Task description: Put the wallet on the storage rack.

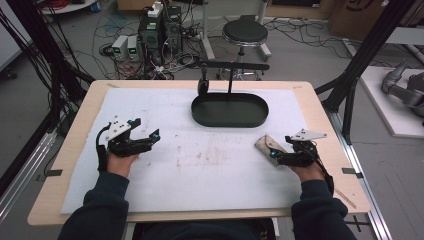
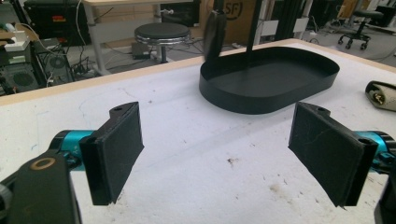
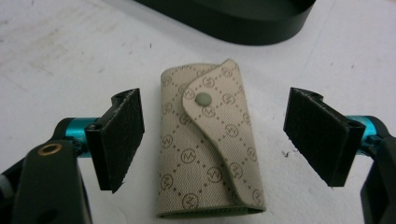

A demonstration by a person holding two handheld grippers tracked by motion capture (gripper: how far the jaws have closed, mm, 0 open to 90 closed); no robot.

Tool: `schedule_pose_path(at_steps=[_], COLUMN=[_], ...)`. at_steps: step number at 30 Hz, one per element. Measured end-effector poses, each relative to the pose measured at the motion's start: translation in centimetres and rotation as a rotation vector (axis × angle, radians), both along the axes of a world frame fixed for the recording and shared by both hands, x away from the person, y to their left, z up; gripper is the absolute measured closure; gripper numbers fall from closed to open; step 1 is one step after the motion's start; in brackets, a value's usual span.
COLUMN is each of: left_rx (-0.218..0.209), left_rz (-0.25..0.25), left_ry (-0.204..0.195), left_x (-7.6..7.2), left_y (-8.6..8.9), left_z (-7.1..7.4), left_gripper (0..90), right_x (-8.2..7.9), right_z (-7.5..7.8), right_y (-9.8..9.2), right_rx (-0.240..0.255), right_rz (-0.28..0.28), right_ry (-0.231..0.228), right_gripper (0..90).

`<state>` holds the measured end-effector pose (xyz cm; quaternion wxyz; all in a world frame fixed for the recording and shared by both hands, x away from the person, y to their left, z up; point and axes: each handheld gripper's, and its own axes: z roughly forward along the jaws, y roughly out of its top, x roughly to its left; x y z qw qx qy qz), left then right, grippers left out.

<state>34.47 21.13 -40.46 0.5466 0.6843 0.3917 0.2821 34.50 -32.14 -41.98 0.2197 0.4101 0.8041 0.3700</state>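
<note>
Looking down from the high view: one black tray (image 1: pixel 229 110), one beige pouch (image 1: pixel 266 145) on the bench (image 1: pixel 200 165), two tongs. Left tongs (image 2: pixel 217 154) gape, released. Right tongs (image 3: pixel 215 140), released, straddle the pouch (image 3: pixel 210 149) untouched.

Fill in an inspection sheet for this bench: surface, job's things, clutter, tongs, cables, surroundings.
Surface: white mat, stained, on a wooden table.
Job's things: beige pouch, snapped shut, flat on the mat; black tray with a stand.
Clutter: nothing seen.
Tongs: left tongs open, nothing between; right tongs open, straddling the pouch, not touching.
Cables: tangled on the floor.
Surroundings: stool, computers.
</note>
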Motion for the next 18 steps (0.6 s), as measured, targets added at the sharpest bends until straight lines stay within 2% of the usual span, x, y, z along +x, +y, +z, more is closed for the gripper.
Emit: schedule_pose_path(at_steps=[3,7,11,14,17,18], left_rx=[0.002,0.001,0.002,0.005,0.004,0.003], left_rz=[-0.001,0.001,-0.001,0.001,0.008,0.007], left_ry=[0.0,0.003,0.005,0.01,0.012,0.014], left_x=[0.0,0.0,0.0,0.0,0.0,0.1], left_y=[0.0,0.0,0.0,0.0,0.1,0.1], left_z=[0.0,0.0,-0.1,-0.1,-0.1,-0.2], left_gripper=[17.5,17.6,17.6,17.6,17.6,17.6], right_x=[0.3,0.8,1.2,1.6,1.9,1.9], right_z=[-0.6,-1.2,-1.8,-2.4,-2.5,-2.5], right_y=[0.4,0.9,1.3,1.5,1.2,1.2], right_rx=[-0.043,-0.066,-0.103,-0.141,-0.121,-0.102], right_rz=[-0.007,-0.009,0.006,0.014,0.025,0.026], right_ry=[0.024,0.047,0.068,0.103,0.119,0.14], right_gripper=[20.6,20.7,20.6,20.0,20.1,26.0])
